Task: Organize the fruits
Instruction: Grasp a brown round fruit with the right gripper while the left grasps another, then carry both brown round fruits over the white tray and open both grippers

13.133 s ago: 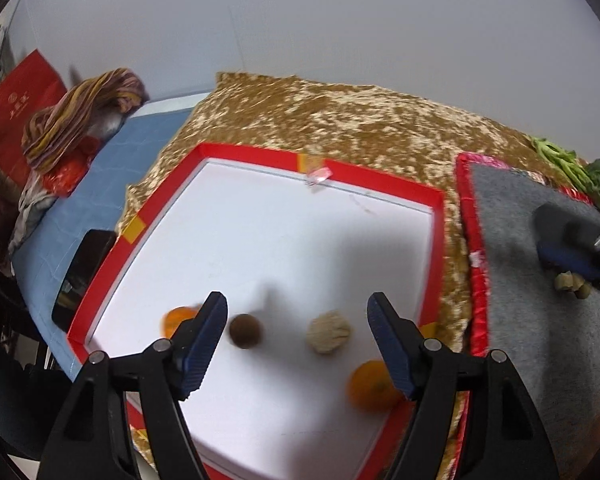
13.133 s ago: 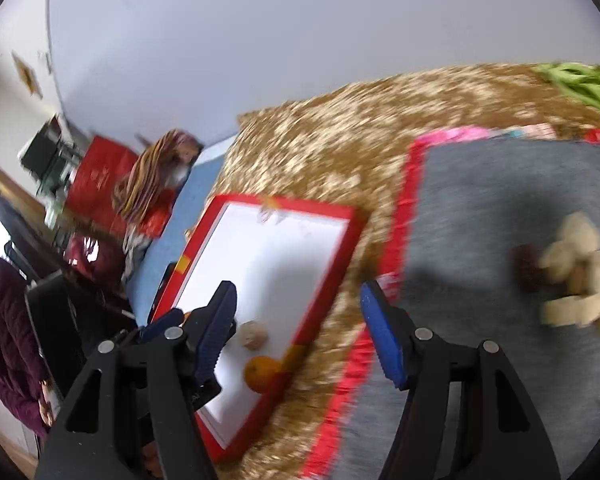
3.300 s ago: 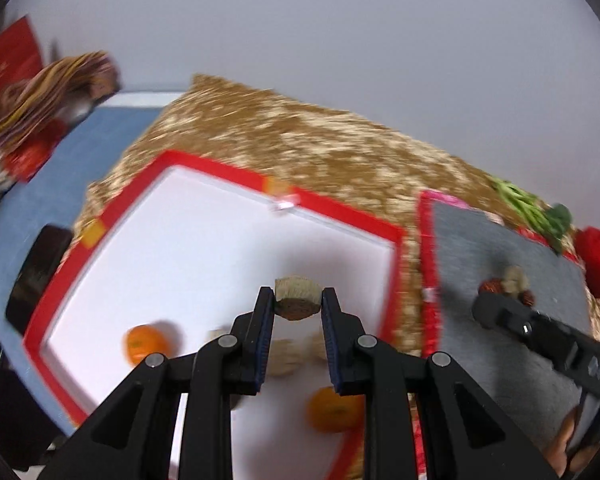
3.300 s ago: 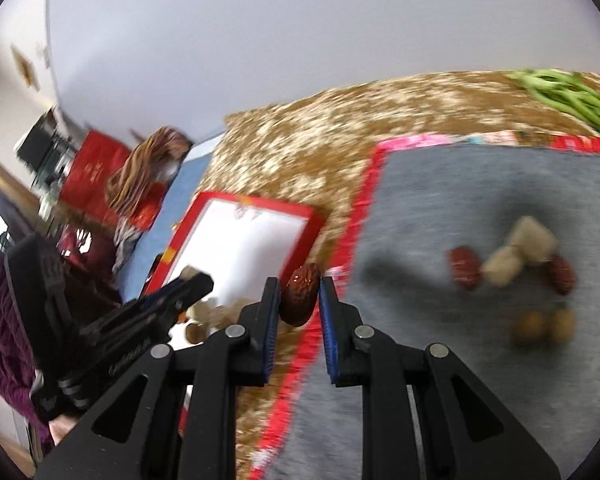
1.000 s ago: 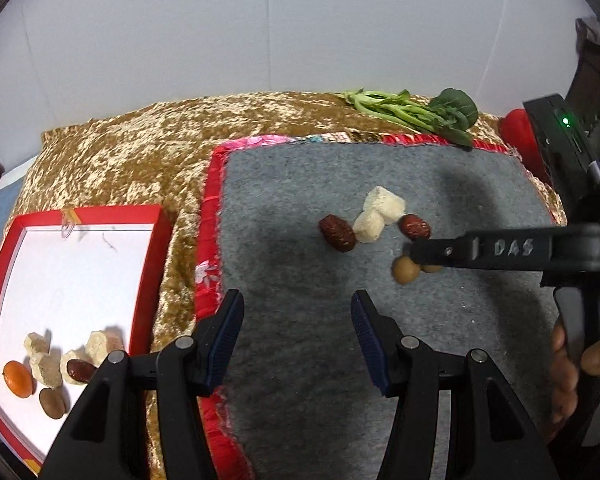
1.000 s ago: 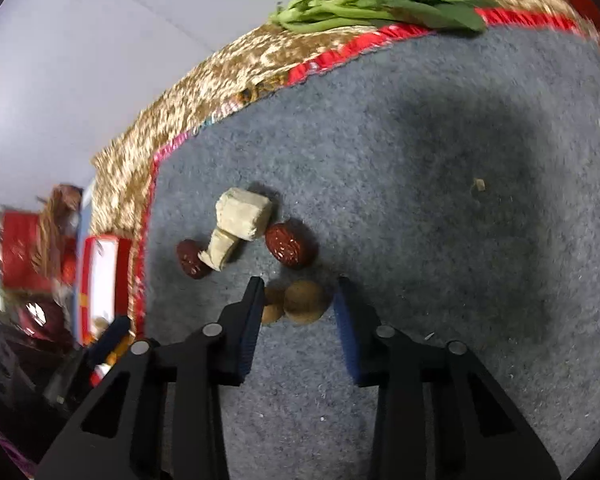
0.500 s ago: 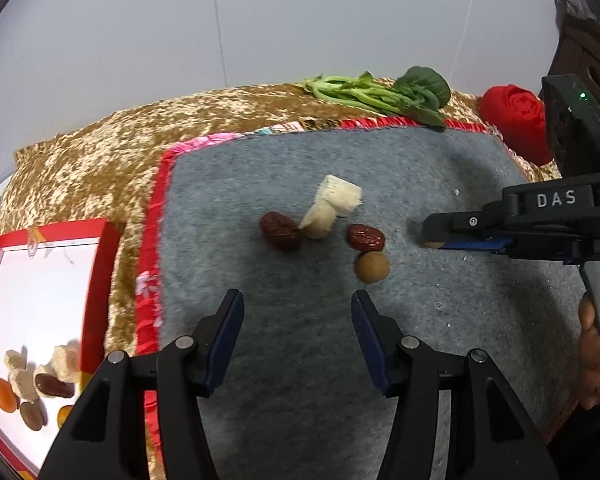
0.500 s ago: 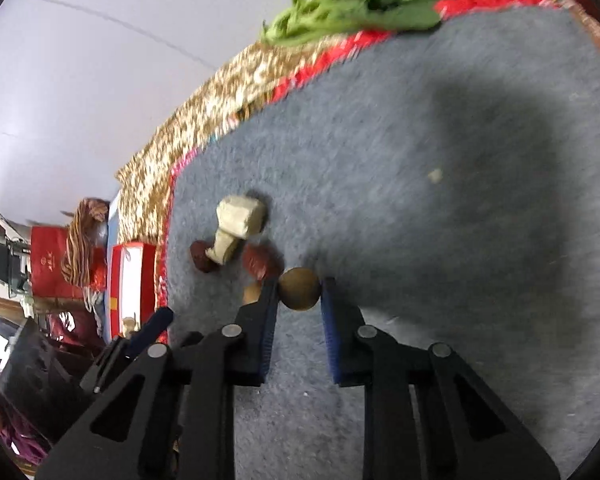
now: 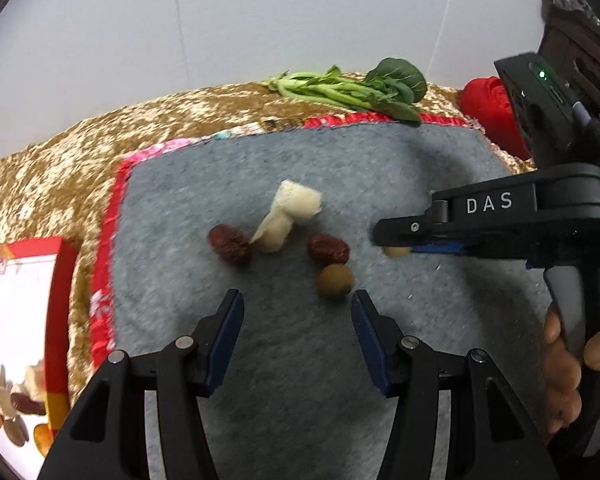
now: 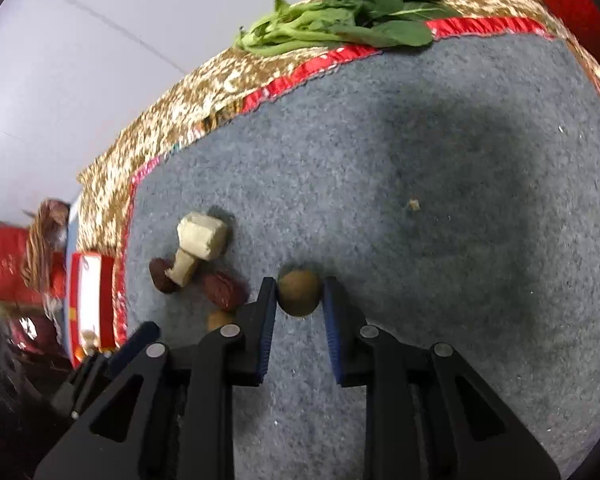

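Right gripper [image 10: 299,298] pinches a brown round fruit [image 10: 299,292] — lift straight off the grey mat [image 10: 460,184]. Left gripper [image 9: 296,322] gapes wide, empty — centre on the second brown fruit [image 9: 335,280] before closing.

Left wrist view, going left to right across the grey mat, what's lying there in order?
Dark red date → pale chunk → second red date → right gripper shut on a small brown fruit.

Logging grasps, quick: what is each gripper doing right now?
Left gripper: open, holding nothing.
Right gripper: shut on a round brown fruit.
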The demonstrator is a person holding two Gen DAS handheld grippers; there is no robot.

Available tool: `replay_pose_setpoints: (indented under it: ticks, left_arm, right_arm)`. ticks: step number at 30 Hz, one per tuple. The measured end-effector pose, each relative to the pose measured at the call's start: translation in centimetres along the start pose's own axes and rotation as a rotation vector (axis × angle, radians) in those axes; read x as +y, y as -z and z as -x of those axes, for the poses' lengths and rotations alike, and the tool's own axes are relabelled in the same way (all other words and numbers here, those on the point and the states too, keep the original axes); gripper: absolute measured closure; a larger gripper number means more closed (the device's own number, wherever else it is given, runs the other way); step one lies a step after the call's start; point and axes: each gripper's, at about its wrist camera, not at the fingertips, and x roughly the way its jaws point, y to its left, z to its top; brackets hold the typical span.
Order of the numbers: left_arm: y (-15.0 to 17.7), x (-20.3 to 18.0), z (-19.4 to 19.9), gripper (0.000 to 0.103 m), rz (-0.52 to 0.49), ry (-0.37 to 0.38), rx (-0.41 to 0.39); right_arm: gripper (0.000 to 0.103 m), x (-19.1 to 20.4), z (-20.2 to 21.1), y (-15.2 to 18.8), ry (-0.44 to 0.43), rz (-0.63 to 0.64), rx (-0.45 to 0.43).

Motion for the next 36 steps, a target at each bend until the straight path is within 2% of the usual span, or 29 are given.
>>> replay_pose_setpoints:
  ticks: [3, 6, 7, 8, 12, 14, 16, 24, 29, 33, 36]
  left_arm:
    - [-0.3, -0.3, -0.7, 0.048, 0.007, 0.035, 0.007]
    - [-0.5, -0.7, -1.3, 0.048, 0.009, 0.056, 0.014]
    - [-0.5, -0.8, -1.5, 0.051, 0.005, 0.051, 0.014]
    - [-0.5, -0.8, -1.8, 0.058, 0.005, 0.047, 0.015]
    - [-1.0, -0.8, -2.6, 0.065, 0.022, 0.064, 0.008]
    - [-0.9, -1.0, -2.9, 0.077, 0.006, 0.049, 0.016]
    - [-0.9, -1.0, -3.1, 0.083, 0.009, 0.049, 0.02]
    - [-0.6, -0.7, -2.0, 0.083, 0.032, 0.07, 0.019]
    - [-0.3, 0.3, 0.3, 0.083, 0.059, 0.046, -0.019]
    - [-0.5, 2.0, 1.9, 0.083, 0.079, -0.03, -0.063]
    - [-0.4, 3.7, 2.9, 0.083, 0.117, -0.058, -0.074]
  right_arm:
    - [0.08, -1.1, 0.2, -0.1, -0.052, -0.048, 0.005]
    - [0.08, -1.6, 0.3, -0.2, -0.068, -0.049, 0.009]
    - [0.08, -1.5, 0.3, -0.2, -0.068, -0.046, 0.009]
    - [0.08, -1.5, 0.4, -0.2, -0.068, -0.041, 0.009]
    - [0.08, -1.5, 0.3, -0.2, -0.067, -0.033, 0.012]
    - [0.08, -1.5, 0.3, -0.2, -0.068, -0.032, 0.012]
    - [0.08, -1.4, 0.2, -0.2, -0.071, -0.031, 0.013]
    - [0.08, -1.5, 0.8, -0.1, -0.088, -0.014, -0.004]
    - [0.08, -1.5, 1.9, 0.2, -0.112, -0.02, -0.034]
    - [0.08, 0.0, 2.7, 0.4, -0.101, 0.032, -0.079]
    - [0.08, 1.9, 2.9, 0.8, -0.063, 0.104, -0.119]
